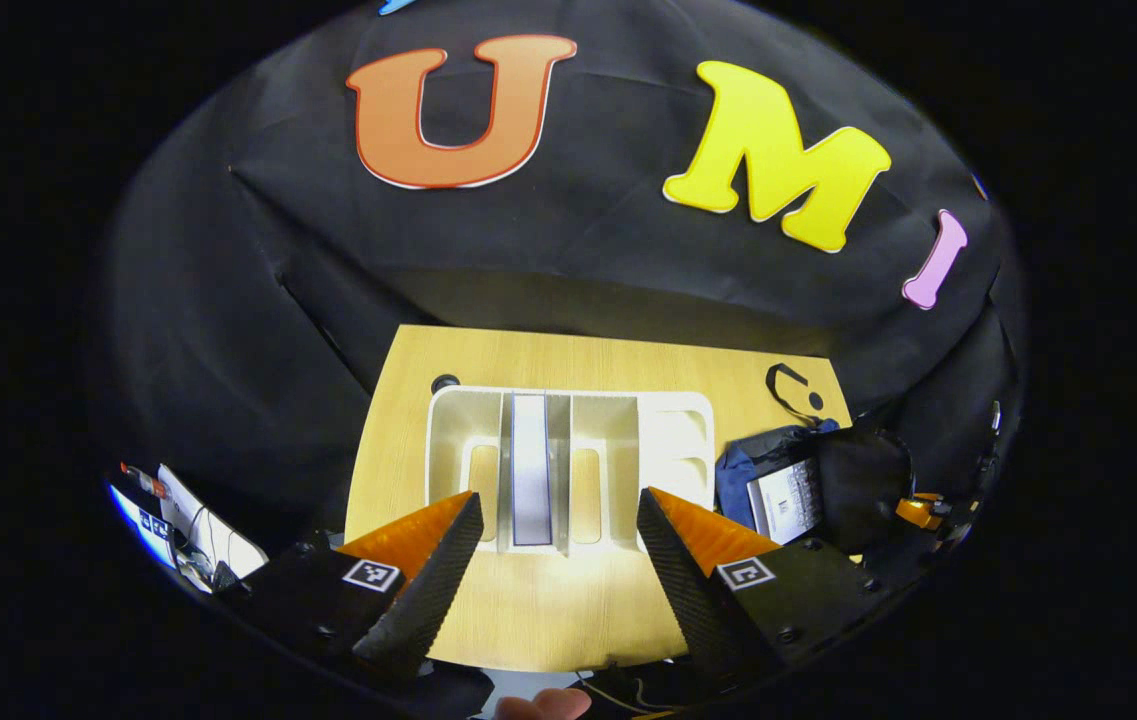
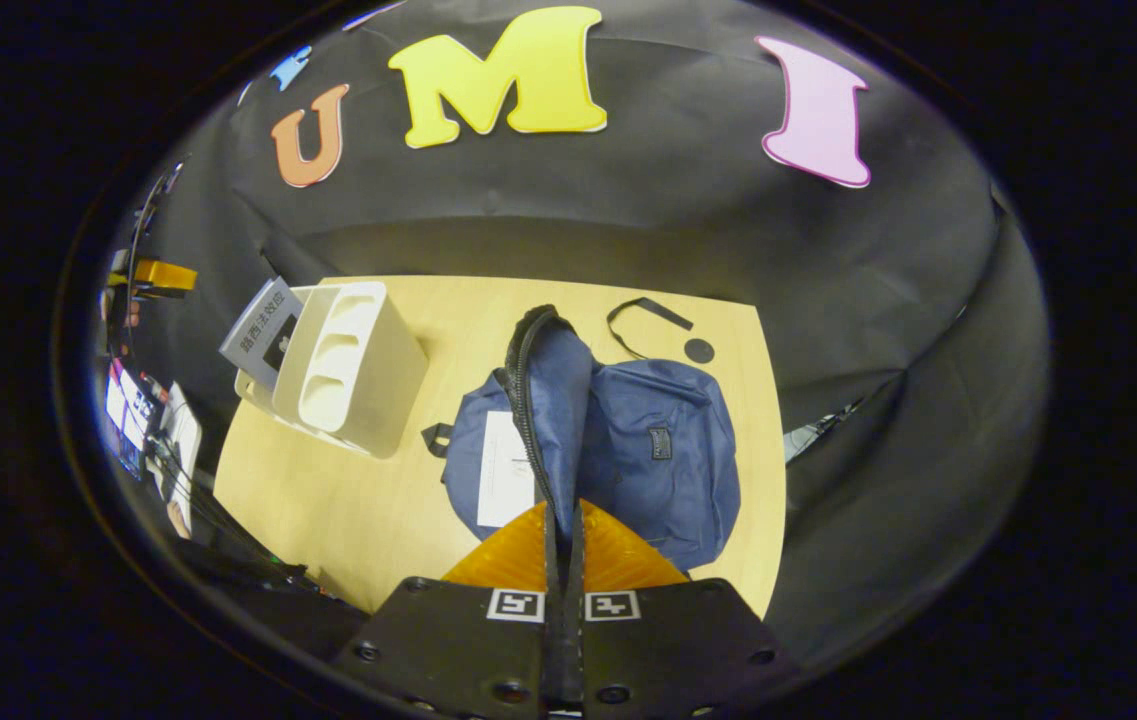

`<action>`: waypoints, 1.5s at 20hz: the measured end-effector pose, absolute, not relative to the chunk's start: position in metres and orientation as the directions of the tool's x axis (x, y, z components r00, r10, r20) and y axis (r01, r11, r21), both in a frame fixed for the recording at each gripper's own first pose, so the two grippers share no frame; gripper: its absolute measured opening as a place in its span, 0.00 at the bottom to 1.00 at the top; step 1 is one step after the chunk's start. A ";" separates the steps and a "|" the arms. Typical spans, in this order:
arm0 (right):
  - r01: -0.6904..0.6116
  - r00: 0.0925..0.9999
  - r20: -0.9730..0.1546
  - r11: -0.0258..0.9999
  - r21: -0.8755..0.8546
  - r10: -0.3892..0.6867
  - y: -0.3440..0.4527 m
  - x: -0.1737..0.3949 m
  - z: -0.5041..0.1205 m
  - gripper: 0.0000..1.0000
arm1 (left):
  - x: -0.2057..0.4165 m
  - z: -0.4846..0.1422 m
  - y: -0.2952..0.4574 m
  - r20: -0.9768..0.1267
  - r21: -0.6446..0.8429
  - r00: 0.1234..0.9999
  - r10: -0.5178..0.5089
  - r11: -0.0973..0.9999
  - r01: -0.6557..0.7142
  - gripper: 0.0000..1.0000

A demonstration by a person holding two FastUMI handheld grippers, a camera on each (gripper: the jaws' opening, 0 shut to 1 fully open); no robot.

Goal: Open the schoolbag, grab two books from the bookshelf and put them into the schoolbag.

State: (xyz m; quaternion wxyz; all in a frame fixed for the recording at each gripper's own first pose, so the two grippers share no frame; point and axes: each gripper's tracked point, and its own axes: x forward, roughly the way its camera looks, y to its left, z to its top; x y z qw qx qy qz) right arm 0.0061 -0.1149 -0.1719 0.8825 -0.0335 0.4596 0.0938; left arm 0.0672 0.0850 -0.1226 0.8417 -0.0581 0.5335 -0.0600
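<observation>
Your table (image 1: 398,420) is pale wood, set in a booth walled with black cloth.

In the left gripper view, clutter of papers and cables (image 1: 178,525) sits low at the far left, off the table. The white bookshelf (image 1: 668,440) stands mid-table, with one book (image 1: 531,465) upright in a slot left of its centre. Your left gripper (image 1: 560,540) hangs in front of the shelf, its fingers spread wide and holding nothing; the book lines up between them but farther back, not touched. To the right, just beside the shelf, lies the blue schoolbag (image 1: 733,475), with a white book (image 1: 783,500) showing in its opening.

In the right gripper view, the shelf (image 2: 353,365) stands at the left, a grey book (image 2: 263,330) leaning at its far side. The schoolbag (image 2: 658,440) lies at centre, unzipped, with a white book (image 2: 506,470) inside its left half. A loose black strap (image 2: 643,315) lies on the table behind it. Your right gripper (image 2: 562,540) has its fingers pressed together on the bag's raised zipper edge (image 2: 528,370), holding the flap up.
</observation>
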 end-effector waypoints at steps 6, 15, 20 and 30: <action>-0.181 0.552 -0.824 0.983 0.030 0.127 -0.118 0.006 -0.176 0.00 | 0.080 -0.166 0.084 -0.950 -0.190 0.244 -0.196 0.981 0.049 0.99; -0.153 0.546 -0.829 0.987 0.042 0.120 -0.119 0.008 -0.177 0.03 | 0.092 -0.224 0.085 -0.986 -0.150 0.060 -0.154 0.987 0.060 1.00; -0.144 0.545 -0.830 0.989 0.047 0.118 -0.119 0.008 -0.178 0.00 | 0.087 -0.253 0.092 -0.993 -0.120 -0.006 -0.119 0.992 0.044 0.99; -0.132 0.548 -0.828 0.990 0.057 0.120 -0.122 0.007 -0.179 0.00 | 0.082 -0.263 0.102 -0.996 -0.075 -0.058 -0.072 0.996 0.047 0.75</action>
